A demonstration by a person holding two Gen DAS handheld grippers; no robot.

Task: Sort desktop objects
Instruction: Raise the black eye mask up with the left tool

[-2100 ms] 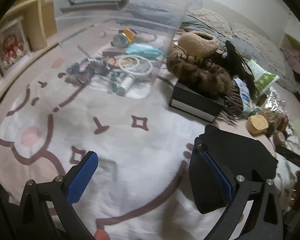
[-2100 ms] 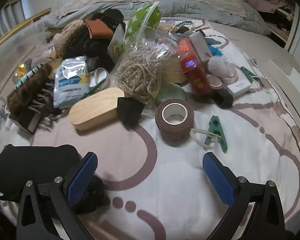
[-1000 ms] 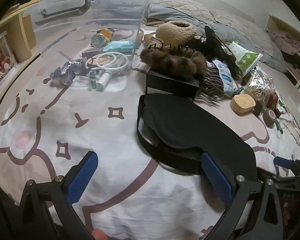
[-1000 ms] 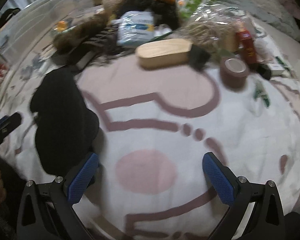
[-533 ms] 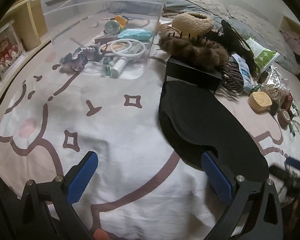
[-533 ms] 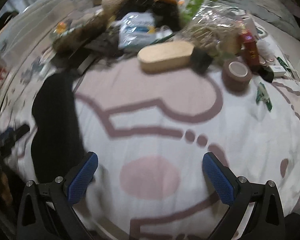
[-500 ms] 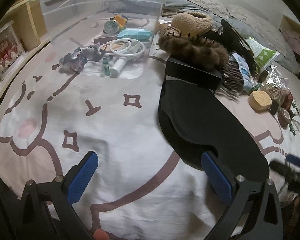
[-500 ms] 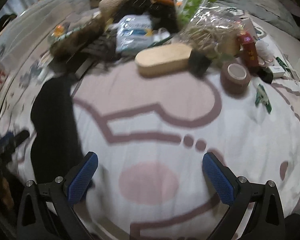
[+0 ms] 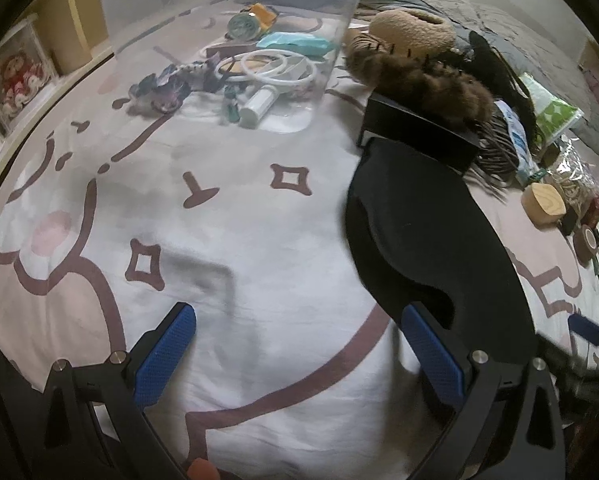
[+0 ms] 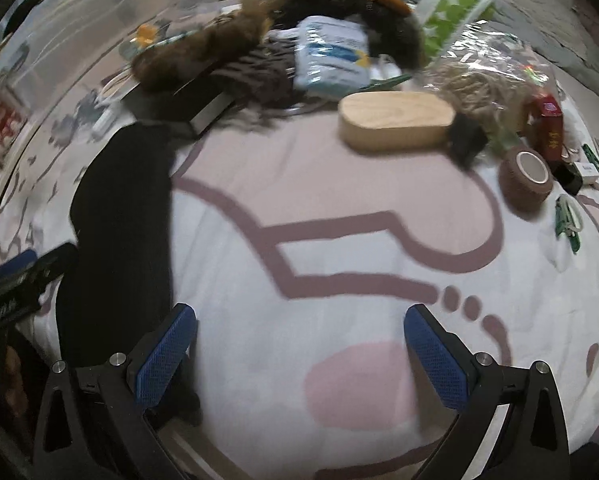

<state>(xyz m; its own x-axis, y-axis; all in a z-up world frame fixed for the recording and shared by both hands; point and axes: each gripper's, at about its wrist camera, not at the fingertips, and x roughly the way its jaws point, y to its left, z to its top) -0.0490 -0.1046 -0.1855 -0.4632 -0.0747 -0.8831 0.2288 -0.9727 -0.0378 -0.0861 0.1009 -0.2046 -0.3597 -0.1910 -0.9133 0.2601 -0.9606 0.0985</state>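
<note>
A black sleep mask [image 9: 427, 224] lies flat on the patterned bedspread, just ahead and right of my left gripper [image 9: 299, 344], which is open and empty. The mask also shows at the left in the right wrist view [image 10: 123, 224]. My right gripper [image 10: 299, 344] is open and empty above bare bedspread. A clear plastic bin [image 9: 235, 12] holding small items stands at the far left. A pile of loose things lies beyond: a brown fur piece [image 9: 423, 80], a wooden oval box [image 10: 395, 120], a brown tape roll [image 10: 527, 180].
A black box [image 9: 415, 132] sits under the fur piece. A green clip [image 10: 567, 220], a red box [image 10: 547, 124], a bag of rope [image 10: 483, 80] and a blue-white packet [image 10: 331, 60] lie at the right. Shelving [image 9: 15, 76] stands left of the bed.
The black mask has been laid flat on the bedspread and released. The left gripper has moved closer to the bin. The right gripper has swung slightly toward the pile.
</note>
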